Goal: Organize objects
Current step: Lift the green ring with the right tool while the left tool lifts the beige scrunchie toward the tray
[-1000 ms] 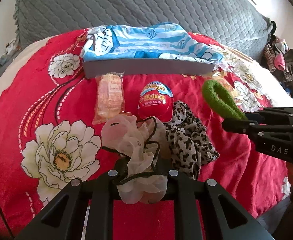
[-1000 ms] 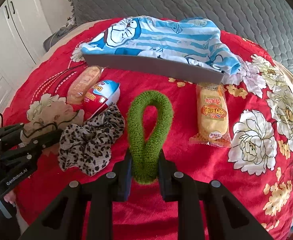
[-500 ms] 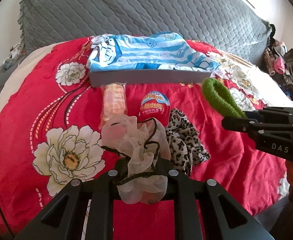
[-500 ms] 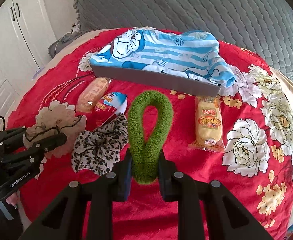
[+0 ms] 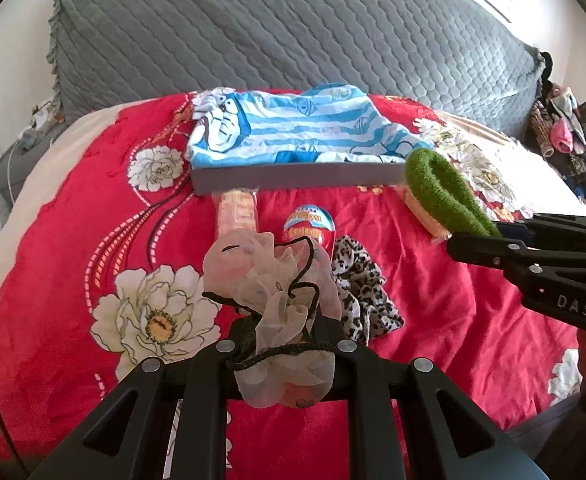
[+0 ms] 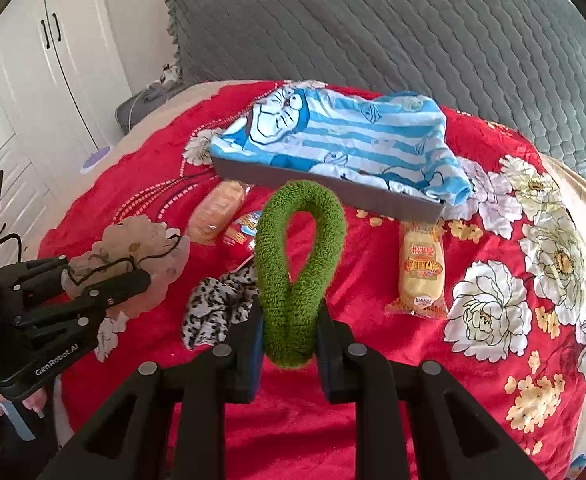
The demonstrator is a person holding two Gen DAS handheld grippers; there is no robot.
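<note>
Red floral bed [image 5: 453,320]: left tongs [image 5: 285,336] clamp sheer scrunchie [image 5: 269,280], right tongs [image 6: 289,336] clamp green scrunchie [image 6: 299,256]; springy fabric may slip free, dropping short of tray [image 6: 333,188] ahead.

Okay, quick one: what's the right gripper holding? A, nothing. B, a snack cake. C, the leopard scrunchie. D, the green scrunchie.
D: the right gripper is shut on the green scrunchie, whose loop stands up between its fingers, while the leopard scrunchie lies on the bedspread.
</note>
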